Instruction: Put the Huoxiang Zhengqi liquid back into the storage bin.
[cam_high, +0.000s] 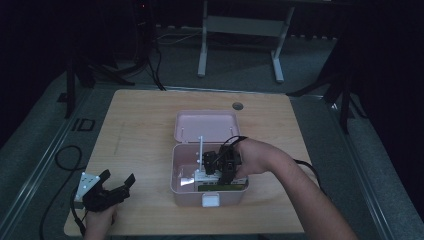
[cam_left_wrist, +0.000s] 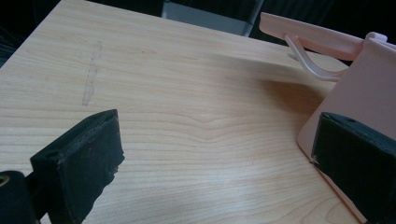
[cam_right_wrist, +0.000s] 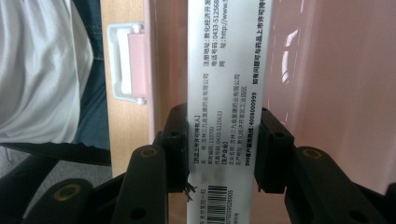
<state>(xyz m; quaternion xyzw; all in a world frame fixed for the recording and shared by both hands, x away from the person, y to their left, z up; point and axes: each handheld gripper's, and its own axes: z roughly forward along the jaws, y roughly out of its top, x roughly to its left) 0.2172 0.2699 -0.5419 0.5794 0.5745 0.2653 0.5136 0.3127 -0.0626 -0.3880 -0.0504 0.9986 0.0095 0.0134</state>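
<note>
We see a pink box (cam_high: 186, 186) standing open mid-surface, its lid (cam_high: 206, 125) folded back flat; inside, by the front wall, lies a white printed carton (cam_right_wrist: 224, 93), perhaps medicine; a white latch (cam_high: 211, 200) fronts it.

Your two hands each hold a black two-jaw gripper, one idle and one clamped.

Your left hand (cam_high: 98, 220) sits at the near left corner and holds the left black two-jaw gripper (cam_high: 120, 184) low over the surface, its grey three-cornered plate up, jaws spread wide with nothing between them. Your right forearm (cam_high: 305, 195) reaches in from the lower right, wrist bent inward, right hand (cam_high: 255, 157) wrapped round the right black two-jaw gripper (cam_right_wrist: 221, 151). Its jaws point down and are closed against both sides of a white printed carton (cam_right_wrist: 225, 93).
</note>
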